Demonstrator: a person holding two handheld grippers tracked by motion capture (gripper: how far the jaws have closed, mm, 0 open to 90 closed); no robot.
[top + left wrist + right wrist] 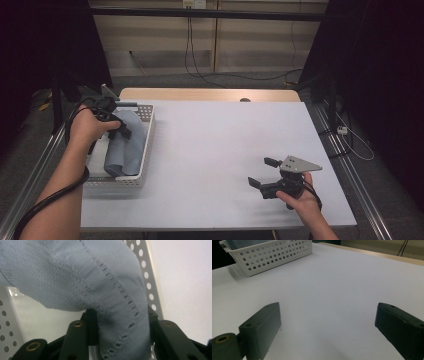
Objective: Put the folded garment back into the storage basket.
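Observation:
A light blue knitted cloth (128, 146) lies bunched in a white perforated basket (148, 150) at the table's left. My left gripper (118, 132) reaches down into the basket. In the left gripper view a fold of the cloth (87, 277) fills the gap of the left gripper (122, 317) and touches both pads, beside the basket wall (148, 277). My right gripper (261, 172) rests low over the table at the front right, jaws wide apart. Nothing lies between the jaws of the right gripper (329, 315), and the basket (274, 255) with the cloth (244, 243) stands far off.
The white tabletop (225, 145) spreads between the basket and the right hand. A wooden strip (210, 94) runs along its far edge. Metal rails (345, 165) flank both sides, and cables (200, 70) lie on the floor behind.

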